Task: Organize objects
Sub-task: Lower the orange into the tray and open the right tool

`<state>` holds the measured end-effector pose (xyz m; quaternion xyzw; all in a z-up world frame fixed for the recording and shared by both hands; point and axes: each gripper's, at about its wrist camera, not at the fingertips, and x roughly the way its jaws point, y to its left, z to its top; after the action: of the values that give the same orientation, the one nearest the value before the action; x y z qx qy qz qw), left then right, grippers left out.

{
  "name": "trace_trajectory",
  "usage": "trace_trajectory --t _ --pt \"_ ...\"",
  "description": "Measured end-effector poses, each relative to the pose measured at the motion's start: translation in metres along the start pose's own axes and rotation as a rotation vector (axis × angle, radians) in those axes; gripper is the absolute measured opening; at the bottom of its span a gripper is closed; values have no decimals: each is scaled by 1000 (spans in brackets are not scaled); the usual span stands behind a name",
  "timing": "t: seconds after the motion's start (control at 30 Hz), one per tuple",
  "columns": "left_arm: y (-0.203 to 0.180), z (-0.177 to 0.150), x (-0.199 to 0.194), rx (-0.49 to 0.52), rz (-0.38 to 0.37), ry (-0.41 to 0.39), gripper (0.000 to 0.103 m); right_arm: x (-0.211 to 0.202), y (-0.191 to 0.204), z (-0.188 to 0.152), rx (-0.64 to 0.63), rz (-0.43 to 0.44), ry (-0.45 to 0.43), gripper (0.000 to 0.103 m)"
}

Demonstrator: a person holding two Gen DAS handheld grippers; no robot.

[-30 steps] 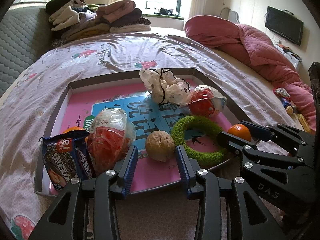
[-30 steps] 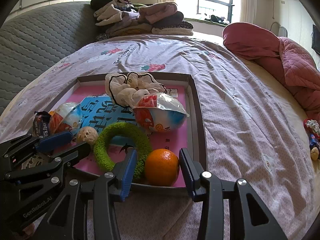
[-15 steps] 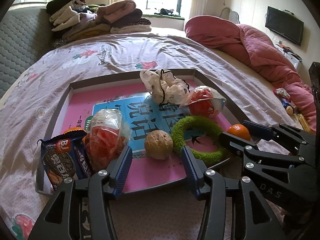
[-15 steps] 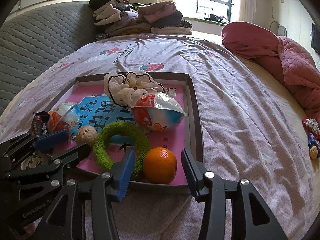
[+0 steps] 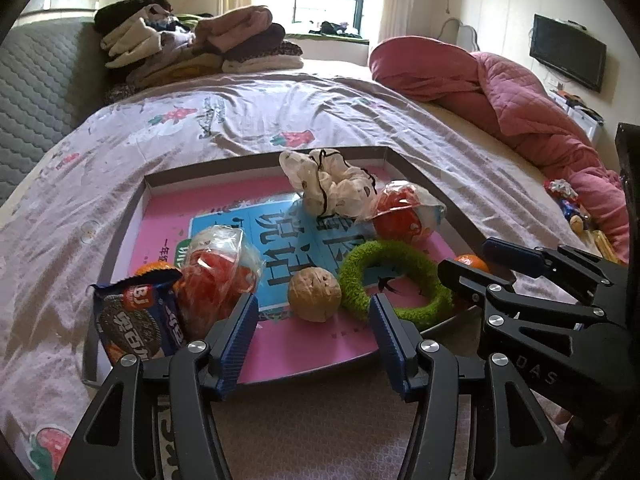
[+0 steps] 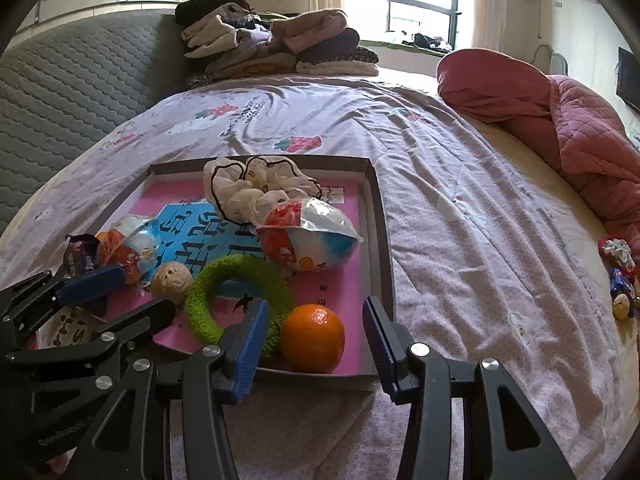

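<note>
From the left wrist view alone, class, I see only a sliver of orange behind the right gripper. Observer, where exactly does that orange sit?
Observer: The orange lies whole in the tray's near right corner, beside the green ring.
Operator: Is the right gripper holding it?
Observer: No. The right gripper is open and its jaws have just been opening. The orange sits in line between them, untouched.

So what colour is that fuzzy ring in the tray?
The ring is green, clearest in the right wrist view.
</note>
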<state>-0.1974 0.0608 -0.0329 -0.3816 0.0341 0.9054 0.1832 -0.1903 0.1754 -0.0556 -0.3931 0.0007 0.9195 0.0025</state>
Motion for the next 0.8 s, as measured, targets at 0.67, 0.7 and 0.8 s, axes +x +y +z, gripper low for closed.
trace_trajectory --t 0.67,0.7,0.8 --pt "13 12 -32 -28 81 -92 69 -21 2 10 2 39 -89 59" --pt "14 12 -33 -30 85 -94 69 -22 3 11 3 41 -94 59" --pt "16 13 -36 -39 99 -96 70 -26 4 12 6 44 -107 59"
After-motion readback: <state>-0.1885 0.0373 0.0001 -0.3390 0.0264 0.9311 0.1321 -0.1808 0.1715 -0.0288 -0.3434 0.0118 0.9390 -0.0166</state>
